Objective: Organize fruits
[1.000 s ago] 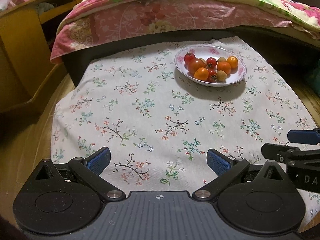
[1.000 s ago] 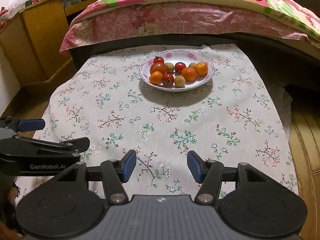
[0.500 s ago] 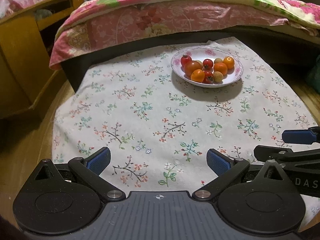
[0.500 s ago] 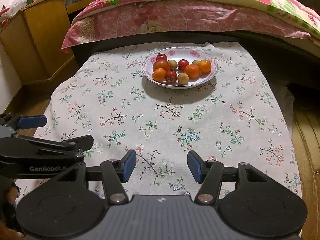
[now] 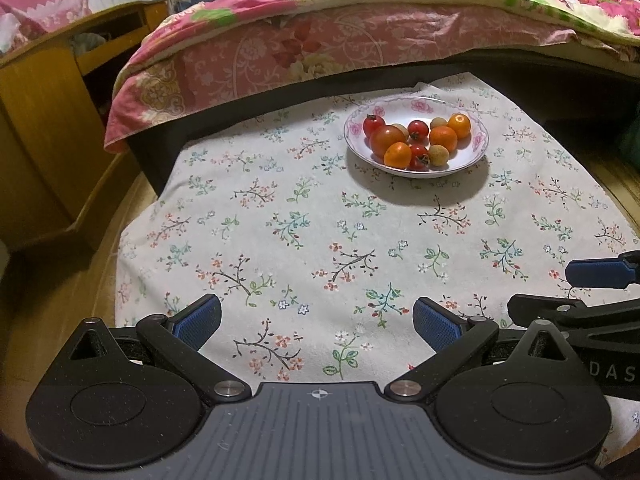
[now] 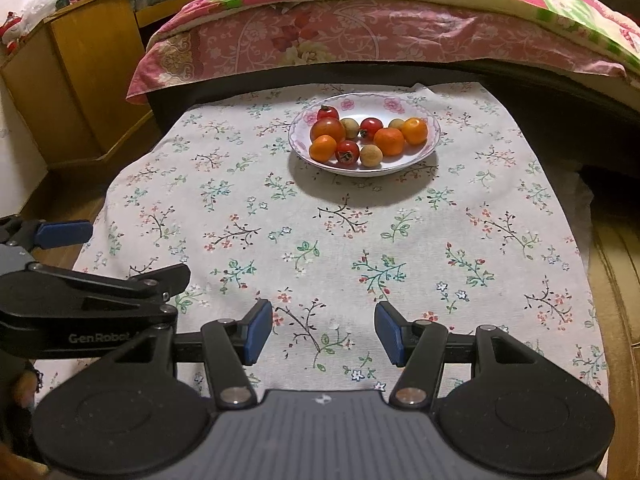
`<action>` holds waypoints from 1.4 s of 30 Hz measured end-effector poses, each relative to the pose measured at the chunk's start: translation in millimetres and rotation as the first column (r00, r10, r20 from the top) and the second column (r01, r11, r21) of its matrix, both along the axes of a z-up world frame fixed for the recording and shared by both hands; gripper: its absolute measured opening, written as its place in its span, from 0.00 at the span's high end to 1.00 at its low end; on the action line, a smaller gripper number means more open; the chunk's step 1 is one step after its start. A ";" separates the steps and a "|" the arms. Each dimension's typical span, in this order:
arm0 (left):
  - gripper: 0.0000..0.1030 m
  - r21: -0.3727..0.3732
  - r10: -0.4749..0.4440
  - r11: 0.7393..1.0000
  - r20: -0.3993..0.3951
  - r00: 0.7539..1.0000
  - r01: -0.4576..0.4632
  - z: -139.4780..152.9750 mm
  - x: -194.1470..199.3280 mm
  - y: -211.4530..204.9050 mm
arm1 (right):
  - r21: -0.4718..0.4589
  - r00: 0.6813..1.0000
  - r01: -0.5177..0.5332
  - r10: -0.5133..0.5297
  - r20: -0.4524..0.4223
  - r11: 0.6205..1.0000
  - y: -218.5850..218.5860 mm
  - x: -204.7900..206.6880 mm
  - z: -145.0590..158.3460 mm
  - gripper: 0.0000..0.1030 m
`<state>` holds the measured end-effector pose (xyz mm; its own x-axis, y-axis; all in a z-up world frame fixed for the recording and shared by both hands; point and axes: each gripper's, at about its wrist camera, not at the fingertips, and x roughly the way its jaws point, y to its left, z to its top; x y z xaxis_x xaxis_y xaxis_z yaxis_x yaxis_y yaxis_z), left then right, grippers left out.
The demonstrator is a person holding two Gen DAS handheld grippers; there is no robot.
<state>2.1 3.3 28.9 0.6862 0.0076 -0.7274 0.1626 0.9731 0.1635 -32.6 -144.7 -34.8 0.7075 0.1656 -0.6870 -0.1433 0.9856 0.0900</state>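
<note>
A white plate with pink flowers (image 5: 476, 148) (image 6: 430, 118) stands at the far side of the floral tablecloth (image 5: 320, 232) (image 6: 340, 232). It holds several small fruits: orange tangerines (image 5: 397, 155) (image 6: 389, 141), red tomatoes (image 5: 374, 124) (image 6: 347, 151) and pale round fruits (image 5: 439, 155) (image 6: 371, 155). My left gripper (image 5: 316, 320) is open and empty over the near cloth. My right gripper (image 6: 323, 330) is open and empty, also near the front edge, well short of the plate.
A bed with a pink floral quilt (image 5: 320, 40) (image 6: 360, 32) runs behind the table. A wooden cabinet (image 5: 40, 120) (image 6: 88, 72) stands at the left. The right gripper's side shows in the left wrist view (image 5: 592, 304); the left gripper's side shows in the right wrist view (image 6: 80, 292).
Both grippers have drawn back a little from the plate, which now looks smaller and farther. Jaws stay open; the fruits have not moved.
</note>
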 end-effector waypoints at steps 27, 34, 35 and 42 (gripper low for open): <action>0.00 -0.008 0.003 1.000 -0.006 1.000 -0.003 -1.2 1.0 0.5 | 0.001 1.000 0.001 -0.001 0.000 1.000 -0.9 0.7 -0.5 0.46; 0.00 -0.007 0.004 1.000 -0.007 1.000 -0.004 -1.5 1.3 0.2 | 0.002 1.000 0.002 -0.002 -0.003 1.000 -1.3 1.0 -1.0 0.46; 0.00 -0.007 0.004 1.000 -0.006 1.000 -0.004 -1.5 1.3 0.1 | 0.003 1.000 0.002 -0.002 -0.003 1.000 -1.5 1.0 -1.1 0.46; 0.00 -0.006 0.003 1.000 -0.008 1.000 -0.003 -2.4 1.5 0.2 | 0.003 1.000 0.002 -0.002 -0.005 1.000 -1.3 1.4 -1.2 0.46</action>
